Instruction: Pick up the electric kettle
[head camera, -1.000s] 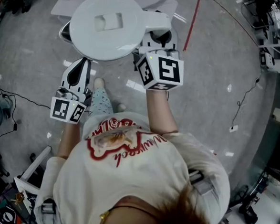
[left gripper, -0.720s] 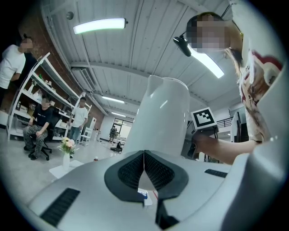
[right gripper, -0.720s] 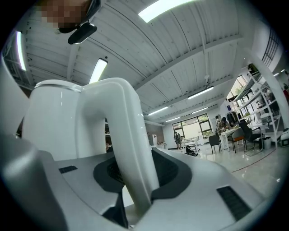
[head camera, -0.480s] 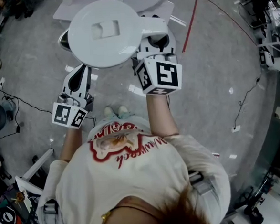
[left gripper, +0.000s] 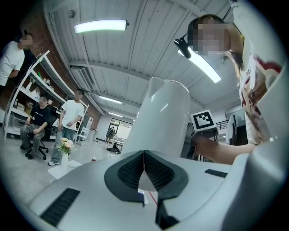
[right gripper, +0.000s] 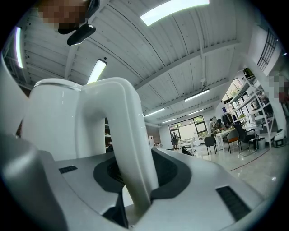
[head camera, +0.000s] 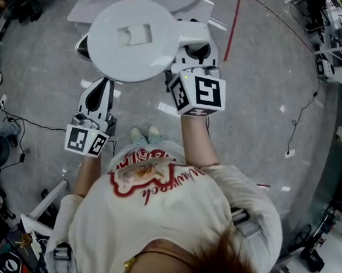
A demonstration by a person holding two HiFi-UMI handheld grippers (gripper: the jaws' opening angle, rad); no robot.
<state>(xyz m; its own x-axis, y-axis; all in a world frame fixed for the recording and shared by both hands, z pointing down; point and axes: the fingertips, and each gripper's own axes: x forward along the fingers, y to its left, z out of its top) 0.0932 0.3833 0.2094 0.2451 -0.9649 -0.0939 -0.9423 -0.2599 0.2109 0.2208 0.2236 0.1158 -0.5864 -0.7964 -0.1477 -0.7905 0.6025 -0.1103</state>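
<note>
Two claws, one load: the right claw (right gripper: 133,180) is clenched on the handle (right gripper: 118,113) of the electric kettle (head camera: 132,39), while the left claw (left gripper: 143,173) is pinched together on nothing, near the kettle's left side. The kettle has drifted slightly nearer and hangs over the floor (head camera: 260,80), so the pickup looks done.

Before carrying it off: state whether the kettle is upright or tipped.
Upright: the electric kettle shows its round lid squarely to the head view.
</note>
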